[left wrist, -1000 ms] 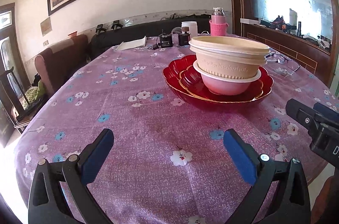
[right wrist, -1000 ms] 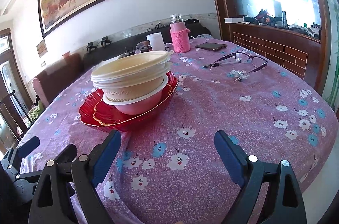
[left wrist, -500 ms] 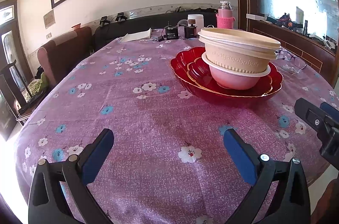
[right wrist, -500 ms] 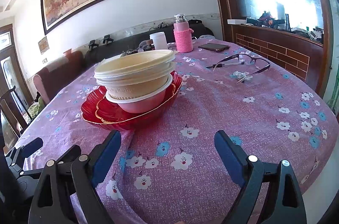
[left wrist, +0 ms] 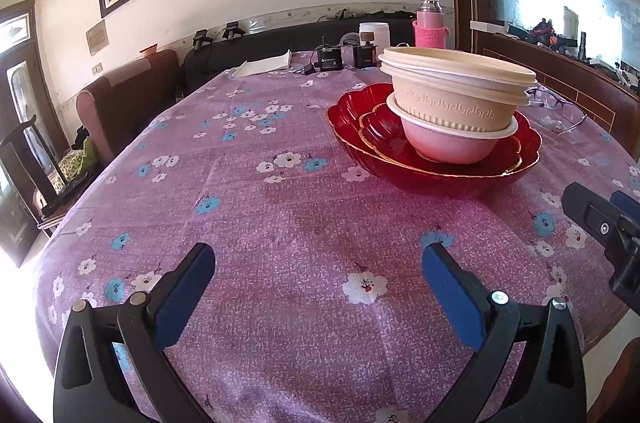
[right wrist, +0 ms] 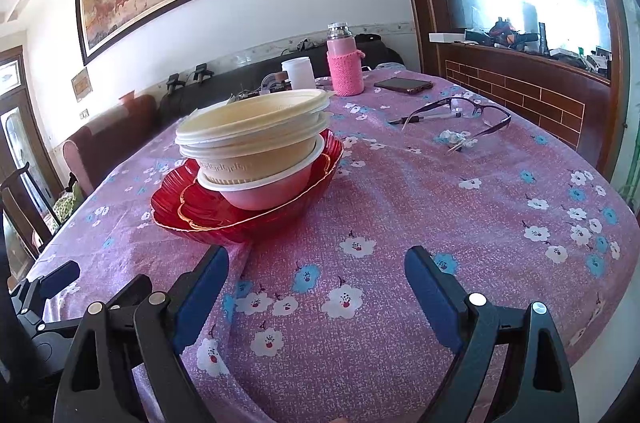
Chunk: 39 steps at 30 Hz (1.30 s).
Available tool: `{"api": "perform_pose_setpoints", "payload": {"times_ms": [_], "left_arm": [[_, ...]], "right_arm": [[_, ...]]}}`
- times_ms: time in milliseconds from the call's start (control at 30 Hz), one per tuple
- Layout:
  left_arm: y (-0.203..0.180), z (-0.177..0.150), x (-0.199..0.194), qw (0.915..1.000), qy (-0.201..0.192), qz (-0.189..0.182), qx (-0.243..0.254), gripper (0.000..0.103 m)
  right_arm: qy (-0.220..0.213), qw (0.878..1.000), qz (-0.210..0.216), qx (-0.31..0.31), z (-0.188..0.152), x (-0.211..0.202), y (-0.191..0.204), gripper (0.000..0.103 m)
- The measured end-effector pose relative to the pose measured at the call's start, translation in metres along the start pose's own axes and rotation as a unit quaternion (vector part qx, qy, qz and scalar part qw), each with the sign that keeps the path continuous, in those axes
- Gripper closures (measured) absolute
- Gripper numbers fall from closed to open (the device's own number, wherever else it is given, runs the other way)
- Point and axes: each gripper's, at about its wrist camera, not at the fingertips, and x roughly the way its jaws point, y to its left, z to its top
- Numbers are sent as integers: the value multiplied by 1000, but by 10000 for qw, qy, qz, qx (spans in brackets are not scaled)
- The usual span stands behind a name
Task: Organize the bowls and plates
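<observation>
- The left gripper (left wrist: 318, 289) hangs over the table (left wrist: 248, 207) with its jaws wide apart and nothing between them.
- The right gripper (right wrist: 316, 289) is wide too, and it holds nothing.
- The stack sits on the table, ahead of both grippers and not touching them.
- At the bottom are two red plates (right wrist: 224, 219), one inside the other. They look like glass, so they may be heavy, slippery and easy to break.
- A pink bowl (right wrist: 272, 193) sits in them, with tan bowls (right wrist: 256, 139) nested on top. These look light and a bit bendy.
- The bowls lean a little, so they could tip.
- The best place to grab is probably a bowl's rim, one bowl at a time.
</observation>
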Motion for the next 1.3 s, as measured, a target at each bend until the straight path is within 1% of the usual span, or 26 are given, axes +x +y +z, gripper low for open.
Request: {"api": "perform_pose_setpoints", "payload": {"times_ms": [233,600,1000,1300], "left_arm": [[0,0,-1,10000,-14,85,23,0],[3,-1,0,9999,35,113,12,0],[1,0,-4,9997,-41,211,81,0],[0,0,-6,9998,-46,189,93,0]], "right_arm": [[2,10000,-6,-15,0,0,1,11],[27,10000,-1,13,0,0,-1,11],[41,10000,-1,26,-1,0,-2,11],[35,10000,-3,24,0,0,-2,11]]}}
